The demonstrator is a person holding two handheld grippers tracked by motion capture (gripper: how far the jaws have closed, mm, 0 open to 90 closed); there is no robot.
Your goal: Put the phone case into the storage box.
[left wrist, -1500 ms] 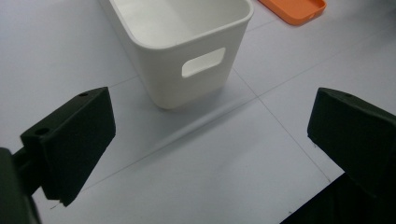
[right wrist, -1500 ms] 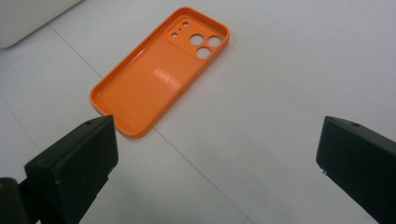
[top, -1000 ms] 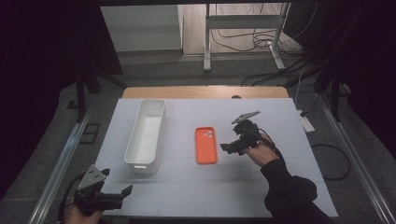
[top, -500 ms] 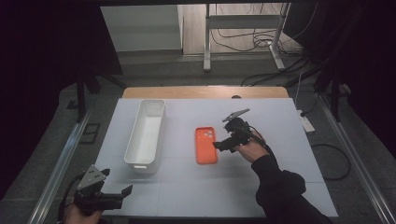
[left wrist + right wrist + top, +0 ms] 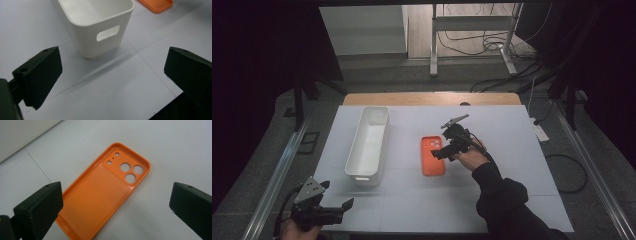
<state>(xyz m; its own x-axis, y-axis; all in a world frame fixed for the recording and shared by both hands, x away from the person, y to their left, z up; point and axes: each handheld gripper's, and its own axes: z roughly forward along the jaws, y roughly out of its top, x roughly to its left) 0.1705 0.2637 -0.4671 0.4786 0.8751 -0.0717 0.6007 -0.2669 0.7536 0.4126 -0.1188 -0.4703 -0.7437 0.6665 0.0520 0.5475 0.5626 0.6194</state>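
Hovering just above the orange phone case point(image 5: 105, 195), the right gripper point(image 5: 447, 150) has its jaws wide apart — the left gripper point(image 5: 332, 212), also apart, faces the white bin point(image 5: 100, 27).

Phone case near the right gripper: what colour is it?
Orange; the phone case shows best in the right gripper view.

A white counter point(image 5: 522, 200) with a wooden far edge stands on grey floor point(image 5: 377, 75). Beyond the counter, a metal stand point(image 5: 472, 35) rises among black cables point(image 5: 492, 47). Dark curtains point(image 5: 257, 75) flank the counter on both sides.
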